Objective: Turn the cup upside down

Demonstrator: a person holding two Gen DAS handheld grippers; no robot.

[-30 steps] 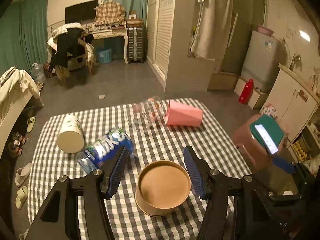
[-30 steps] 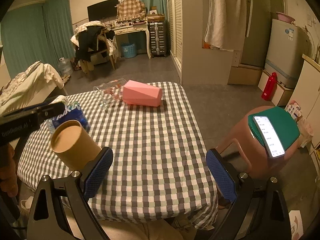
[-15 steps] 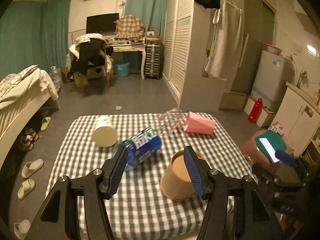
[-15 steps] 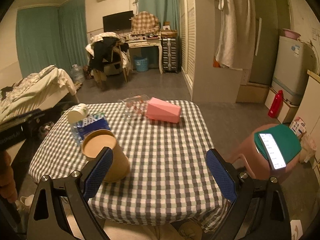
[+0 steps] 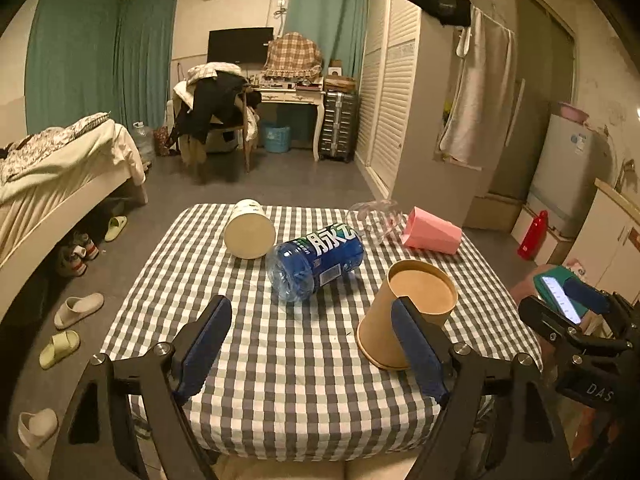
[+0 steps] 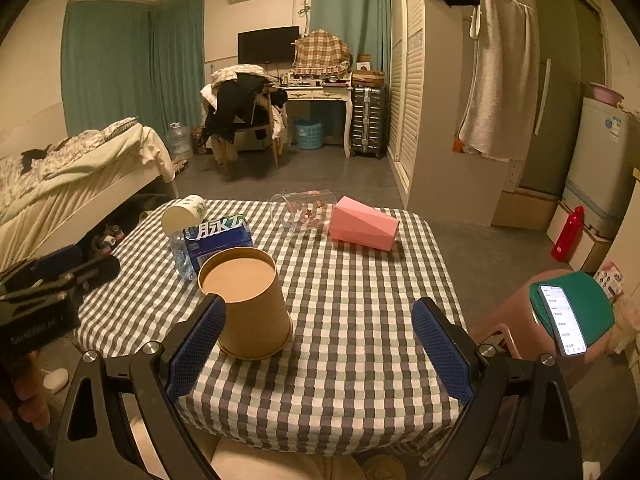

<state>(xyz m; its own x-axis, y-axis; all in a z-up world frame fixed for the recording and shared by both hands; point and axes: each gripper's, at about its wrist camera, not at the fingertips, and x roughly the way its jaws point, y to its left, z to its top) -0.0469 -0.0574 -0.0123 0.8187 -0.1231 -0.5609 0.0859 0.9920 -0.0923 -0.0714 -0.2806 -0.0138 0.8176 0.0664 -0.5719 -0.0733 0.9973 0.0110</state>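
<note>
- Brown paper cup stands inverted on the checked tablecloth, wide rim down on the cloth and flat base facing up; it sits near the table's near right part in the left wrist view
- Left gripper is spread wide with nothing between its blue pads; its right pad overlaps the cup's near side in that view, and whether it touches the cup cannot be told from this angle
- Right gripper is likewise spread wide and holds nothing; the cup appears just behind its left pad, with checked cloth showing across the rest of the gap
- Blue-labelled plastic bottle lies on its side near the table centre, base towards the camera, to the left of and beyond the cup
- White paper cup lies on its side at the far left, just beside the bottle
- Clear glass lies tipped over at the far edge, with a pink faceted cup on its side just to its right
- A pink stool stands off the table's right side, carrying a green lid and a lit phone
</note>
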